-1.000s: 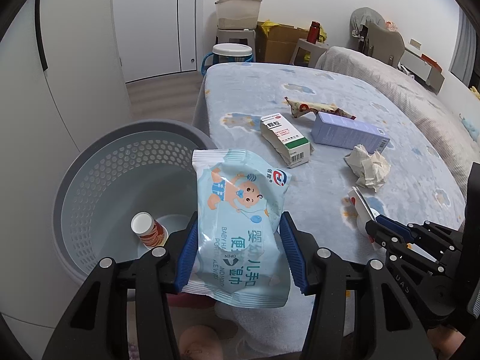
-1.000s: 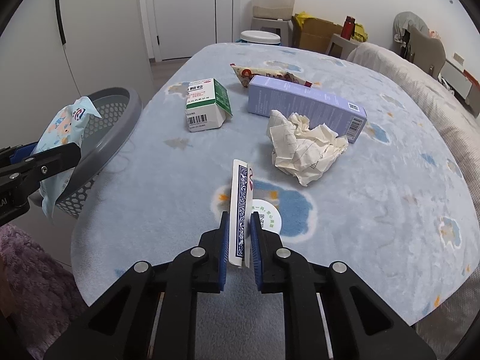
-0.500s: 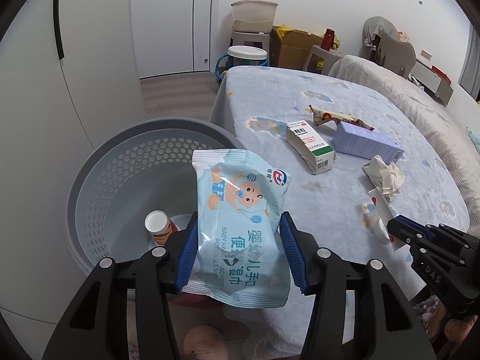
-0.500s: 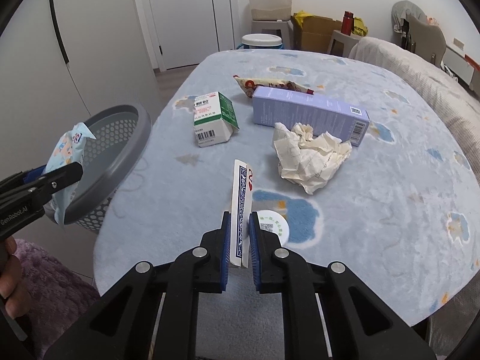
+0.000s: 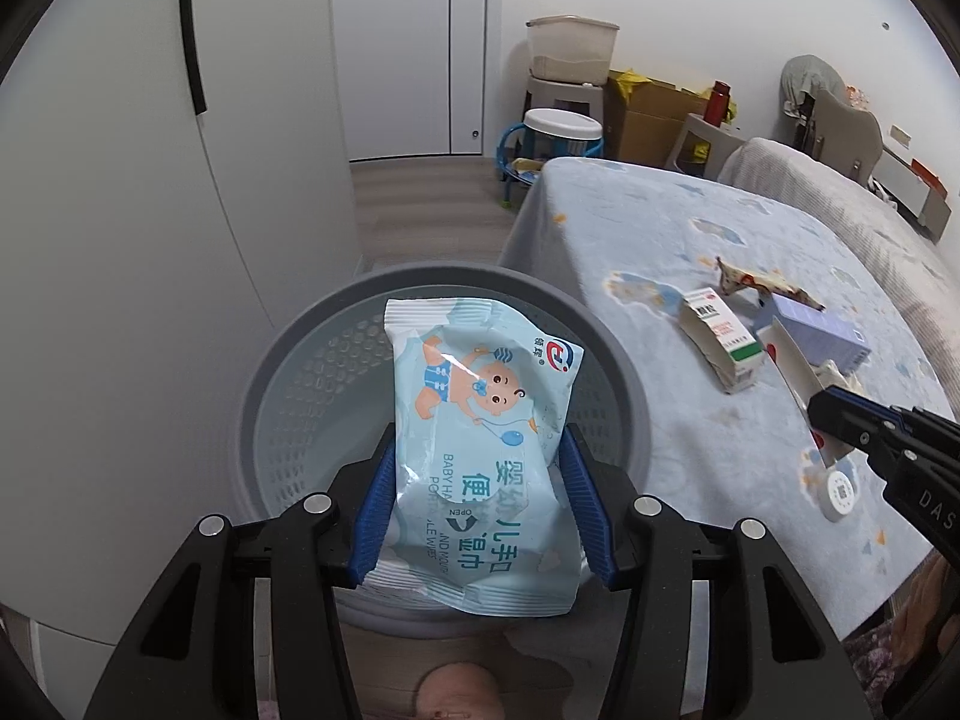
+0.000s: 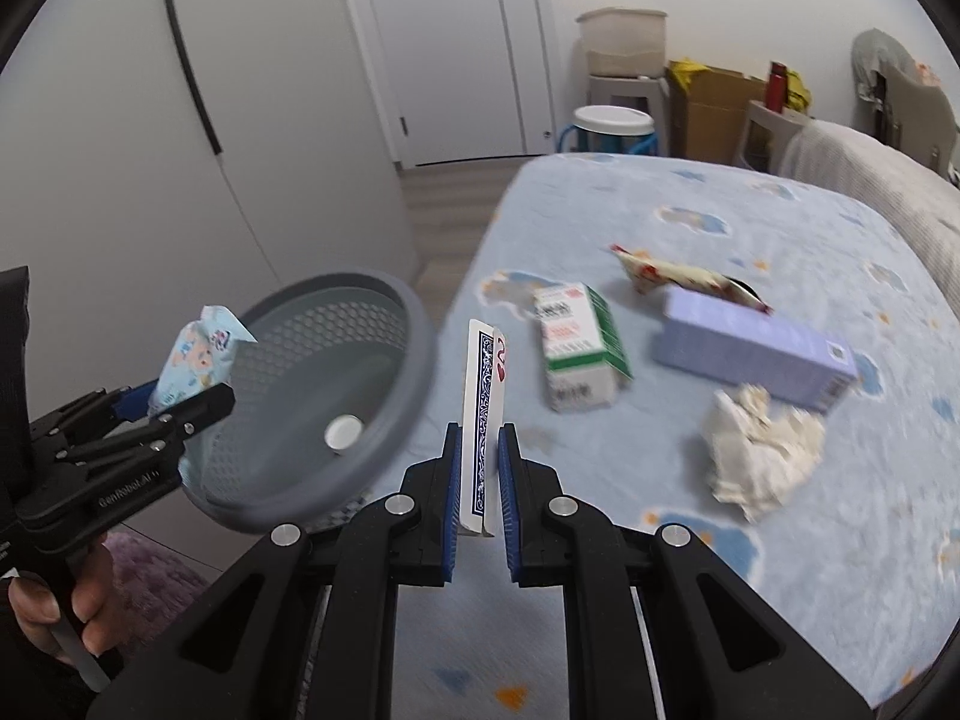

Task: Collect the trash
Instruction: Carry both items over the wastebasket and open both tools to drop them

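Note:
My left gripper (image 5: 480, 498) is shut on a light blue baby wipes pack (image 5: 480, 432) and holds it over the open grey mesh bin (image 5: 288, 360). The pack (image 6: 198, 354) and the bin (image 6: 390, 420) also show in the right wrist view, with a small white-capped bottle (image 6: 343, 433) on the bin's bottom. My right gripper (image 6: 480, 480) is shut on a few playing cards (image 6: 480, 420), held upright above the table's left edge beside the bin. The right gripper (image 5: 840, 420) with its cards (image 5: 798, 372) shows at the right of the left wrist view.
On the blue patterned tablecloth (image 6: 780, 222) lie a green and white box (image 6: 579, 354), a lilac box (image 6: 756, 348), a crumpled tissue (image 6: 762, 450), a snack wrapper (image 6: 678, 276) and a white round lid (image 5: 840, 495). White cupboards stand left; stools and cartons stand at the back.
My left gripper carried the wipes pack left, from beside the bin to above its opening. My right gripper lifted the cards and moved left toward the bin.

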Motion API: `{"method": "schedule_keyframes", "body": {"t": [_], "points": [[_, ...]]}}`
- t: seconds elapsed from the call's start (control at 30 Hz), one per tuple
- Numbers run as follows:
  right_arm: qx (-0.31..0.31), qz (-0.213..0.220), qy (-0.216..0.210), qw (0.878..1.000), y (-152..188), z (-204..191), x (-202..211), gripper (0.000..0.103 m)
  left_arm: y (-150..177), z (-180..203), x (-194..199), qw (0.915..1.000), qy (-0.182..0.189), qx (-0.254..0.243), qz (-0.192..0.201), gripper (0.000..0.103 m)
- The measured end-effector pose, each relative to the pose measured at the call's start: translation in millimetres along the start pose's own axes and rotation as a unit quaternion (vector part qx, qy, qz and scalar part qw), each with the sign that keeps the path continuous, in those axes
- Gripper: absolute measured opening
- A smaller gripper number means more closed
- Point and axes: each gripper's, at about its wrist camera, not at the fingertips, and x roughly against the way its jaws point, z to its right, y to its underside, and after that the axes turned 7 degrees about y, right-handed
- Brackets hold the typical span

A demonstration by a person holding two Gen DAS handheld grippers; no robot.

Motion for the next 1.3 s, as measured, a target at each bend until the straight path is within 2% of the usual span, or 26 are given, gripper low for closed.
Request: {"method": "schedule_keyframes", "body": {"t": [0.33,0.7,0.93,0.97,1.03,1.13,1.2,1.23,1.3], "points": [[0.048,0.002,-0.065,0.997,-34.8,-49.9,-30.1,0.012,-19.5,-34.1,-13.6,0.9993,-0.023,0.031,-0.001,0.051],[0.068,-0.041,-0.1,0.992,-31.0,-72.6,-76.8,0.012,-13.3,-52.4,-33.0,0.9978,-0.032,0.053,-0.025,0.051],[0.066,-0.04,-0.111,0.991,-32.7,-76.3,-84.2,0.013,-12.8,-56.5,-36.2,0.9973,-0.036,0.058,-0.027,0.051],[0.065,-0.039,-0.113,0.991,-32.9,-76.6,-84.2,0.016,-13.4,-57.0,-36.7,0.9973,-0.037,0.058,-0.027,0.051],[0.064,-0.036,-0.113,0.991,-33.3,-76.8,-84.1,0.016,-13.1,-59.2,-36.5,0.997,-0.04,0.06,-0.028,0.06],[0.067,-0.032,-0.11,0.991,-34.4,-77.6,-83.8,0.018,-12.5,-62.5,-33.8,0.9967,-0.045,0.063,-0.024,0.066],[0.067,-0.027,-0.109,0.991,-34.5,-78.4,-82.5,0.028,-11.8,-65.0,-32.2,0.9963,-0.047,0.068,-0.022,0.068],[0.068,-0.024,-0.107,0.992,-34.3,-78.6,-81.6,0.036,-11.4,-65.4,-31.8,0.9962,-0.048,0.069,-0.022,0.068],[0.071,-0.02,-0.103,0.992,-33.8,-79.8,-80.5,0.04,-10.7,-66.6,-31.0,0.996,-0.051,0.069,-0.021,0.068]]}}
